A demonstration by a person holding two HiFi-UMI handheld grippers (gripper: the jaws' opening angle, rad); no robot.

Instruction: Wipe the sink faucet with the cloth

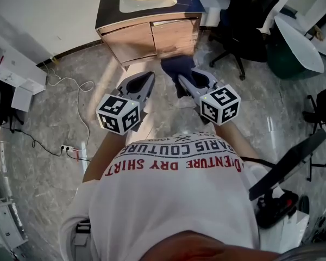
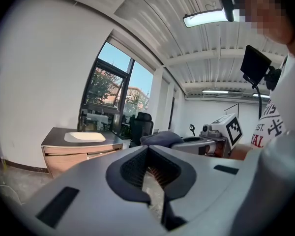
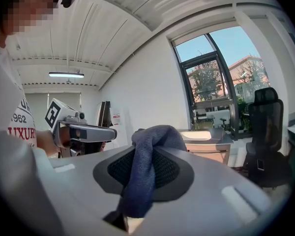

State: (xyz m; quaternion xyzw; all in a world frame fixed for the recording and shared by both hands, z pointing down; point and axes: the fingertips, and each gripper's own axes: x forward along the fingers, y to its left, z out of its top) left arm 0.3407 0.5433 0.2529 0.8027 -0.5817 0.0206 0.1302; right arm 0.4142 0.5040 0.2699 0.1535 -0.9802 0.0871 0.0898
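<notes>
1. The right hand-held gripper (image 1: 183,79) pinched the cloth (image 3: 147,141), well apart from the sink (image 1: 146,1); no faucet showed.
2. The left hand-held gripper (image 2: 148,148) was pressed together, empty.
3. Wiping drag could probably tug the narrowly pinched, bunched cloth free.

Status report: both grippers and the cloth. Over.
Left gripper shut, empty. Right gripper shut on dark blue cloth. Sink cabinet ahead, not reached; faucet not made out. Office chair stands right of cabinet.
</notes>
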